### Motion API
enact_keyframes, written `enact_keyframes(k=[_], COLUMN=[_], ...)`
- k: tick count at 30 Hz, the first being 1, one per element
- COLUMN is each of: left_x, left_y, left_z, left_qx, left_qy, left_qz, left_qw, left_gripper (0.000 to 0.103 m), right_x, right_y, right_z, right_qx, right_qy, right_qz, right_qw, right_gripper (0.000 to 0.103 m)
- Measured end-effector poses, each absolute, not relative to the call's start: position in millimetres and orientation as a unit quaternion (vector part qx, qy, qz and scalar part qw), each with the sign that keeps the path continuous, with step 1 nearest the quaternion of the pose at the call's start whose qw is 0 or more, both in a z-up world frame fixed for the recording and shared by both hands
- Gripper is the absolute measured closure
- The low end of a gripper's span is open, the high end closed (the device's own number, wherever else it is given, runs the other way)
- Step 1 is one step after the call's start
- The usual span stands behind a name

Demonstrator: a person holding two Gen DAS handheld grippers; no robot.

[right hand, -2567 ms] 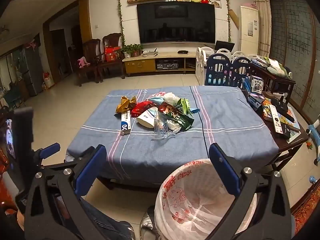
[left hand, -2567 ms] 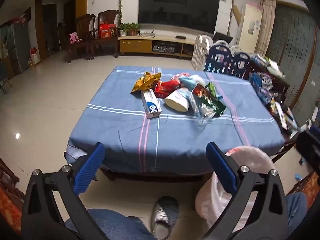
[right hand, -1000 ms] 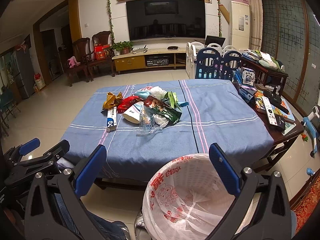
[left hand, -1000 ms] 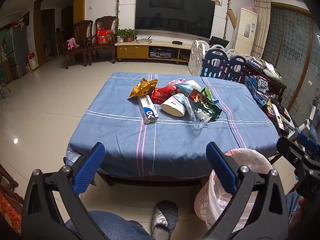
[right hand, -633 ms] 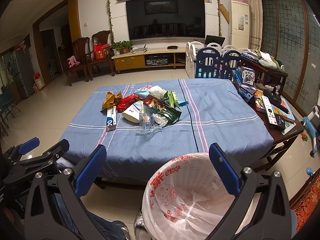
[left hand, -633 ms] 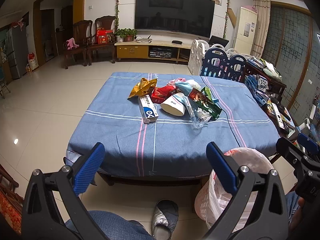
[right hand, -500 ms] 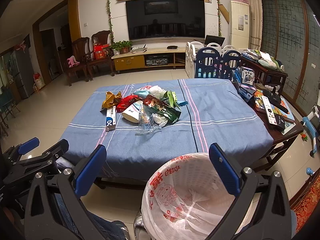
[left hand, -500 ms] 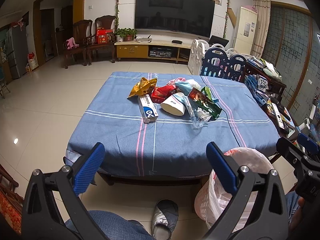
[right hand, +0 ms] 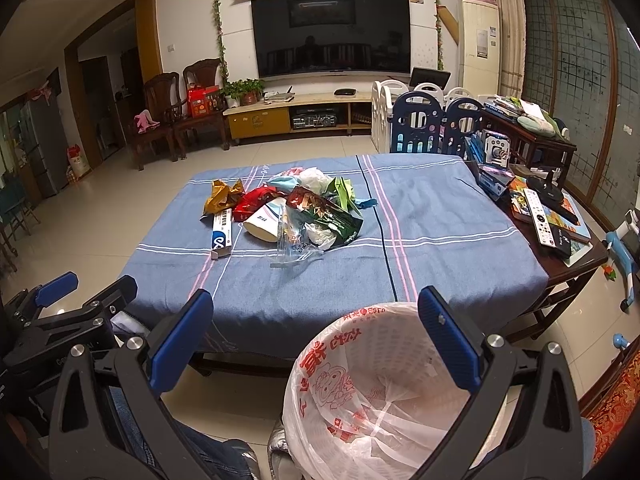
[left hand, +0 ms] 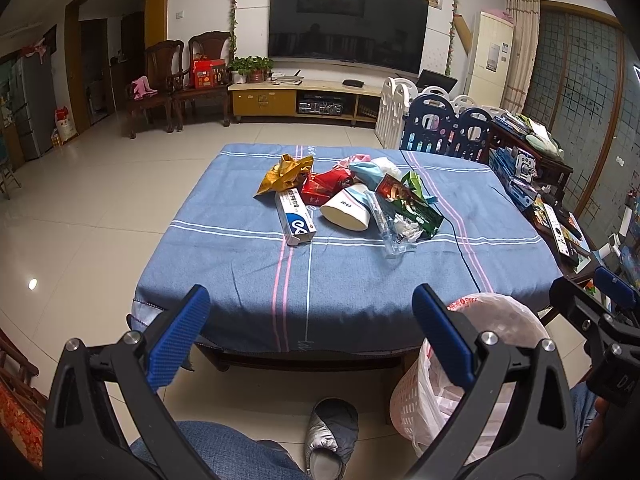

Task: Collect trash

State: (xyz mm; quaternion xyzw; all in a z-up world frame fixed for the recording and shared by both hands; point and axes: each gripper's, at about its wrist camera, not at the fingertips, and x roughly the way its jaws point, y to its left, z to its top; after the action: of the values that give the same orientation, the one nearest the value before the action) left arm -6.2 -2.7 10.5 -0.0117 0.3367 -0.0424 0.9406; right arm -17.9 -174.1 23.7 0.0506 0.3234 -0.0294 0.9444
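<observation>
A pile of trash lies mid-table on the blue tablecloth [left hand: 240, 272]: a gold wrapper [left hand: 284, 172], a toothpaste box [left hand: 295, 218], a red packet [left hand: 324, 186], a white paper cup [left hand: 346, 210], a clear plastic bag [left hand: 390, 232] and a green packet [left hand: 416, 208]. The pile also shows in the right wrist view [right hand: 288, 212]. A white bin with a plastic liner [right hand: 380, 392] stands on the floor at the table's near edge. My left gripper [left hand: 310, 340] is open and empty, short of the table. My right gripper [right hand: 314, 336] is open and empty above the bin.
A dark side table [right hand: 576, 256] with remotes and books adjoins the right end. Blue and white playpen panels [right hand: 424, 124] stand behind the table. My knee and a grey slipper [left hand: 332, 436] are on the tile floor below. Chairs and a TV cabinet line the far wall.
Over the 2.6 seconds both grippers rose and drew back a little, so more of the bin and table shows. In the last half second almost nothing has moved. Both stay open.
</observation>
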Motion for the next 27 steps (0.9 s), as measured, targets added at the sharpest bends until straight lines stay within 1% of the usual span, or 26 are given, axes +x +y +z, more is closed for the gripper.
enact_keyframes(k=[20,27], left_x=[-4,0], left_y=[-2,0], left_z=[5,0], left_qx=[-0.011,-0.026], left_qy=[0.35,0.355], left_qz=[-0.045,-0.083], left_qw=[0.936,0.931], left_gripper=[0.002,0.002], right_x=[-16,-8], right_y=[-173,-177], right_z=[17,6], right_qx=[0.053,0.055], right_qy=[0.331,0.344], right_qz=[-0.031,-0.031], right_qw=[0.942,0.937], right_gripper=[0.003,0.003])
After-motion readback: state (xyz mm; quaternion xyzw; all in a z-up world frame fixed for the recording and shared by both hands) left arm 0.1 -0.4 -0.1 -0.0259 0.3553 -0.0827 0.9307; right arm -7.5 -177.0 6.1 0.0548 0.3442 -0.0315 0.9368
